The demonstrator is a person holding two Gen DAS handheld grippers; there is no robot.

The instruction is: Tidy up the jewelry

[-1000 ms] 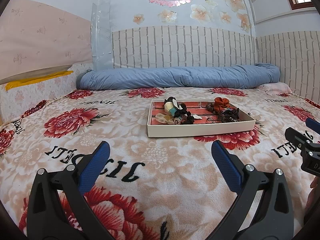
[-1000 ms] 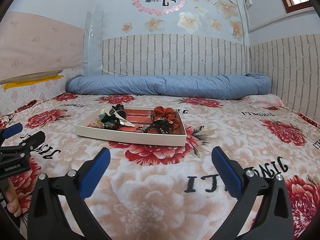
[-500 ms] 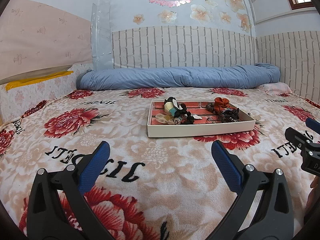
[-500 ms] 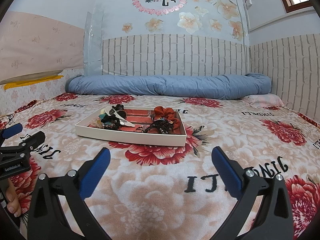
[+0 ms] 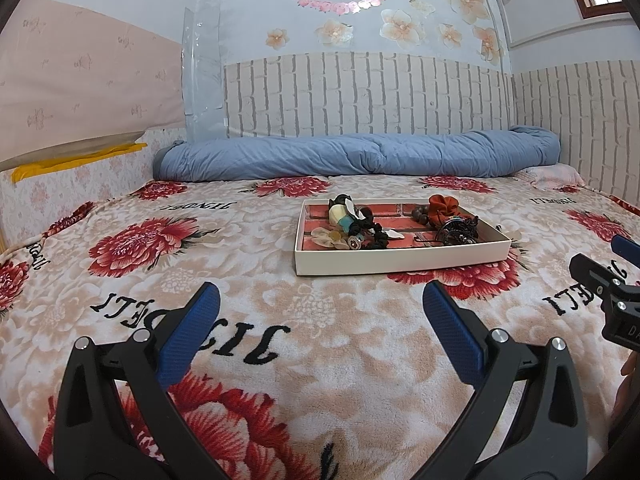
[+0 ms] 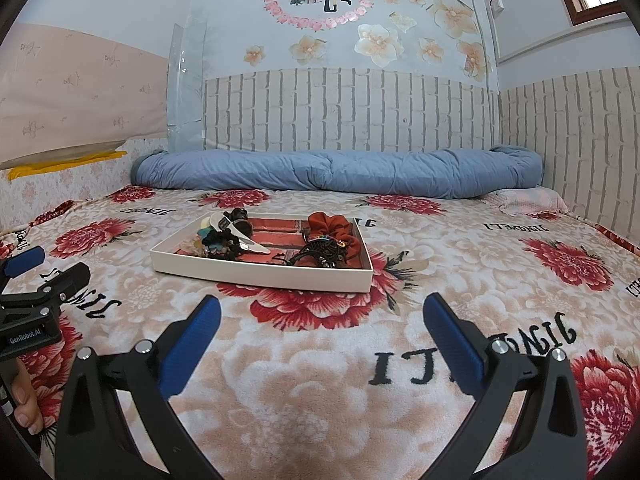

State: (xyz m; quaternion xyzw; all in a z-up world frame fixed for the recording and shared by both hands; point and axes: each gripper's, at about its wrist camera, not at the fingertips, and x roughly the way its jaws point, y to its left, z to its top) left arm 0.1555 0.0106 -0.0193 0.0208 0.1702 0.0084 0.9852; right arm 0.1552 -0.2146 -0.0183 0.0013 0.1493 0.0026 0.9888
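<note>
A shallow white tray [image 5: 400, 258] with a red brick-pattern floor sits on the bed; it also shows in the right wrist view [image 6: 260, 274]. It holds a heap of hair ties and clips [image 5: 352, 228] at the left, and a red scrunchie [image 6: 334, 228] with a black claw clip [image 6: 320, 254] at the right. My left gripper [image 5: 320, 304] is open and empty, well short of the tray. My right gripper [image 6: 320, 308] is open and empty, also short of the tray. Each gripper shows at the edge of the other's view.
The tray lies on a floral fleece blanket [image 5: 200, 260] covering the bed. A rolled blue quilt [image 5: 360, 156] lies along the brick-pattern wall behind. A pink pillow [image 6: 528, 200] lies at the far right. A low padded ledge runs along the left side.
</note>
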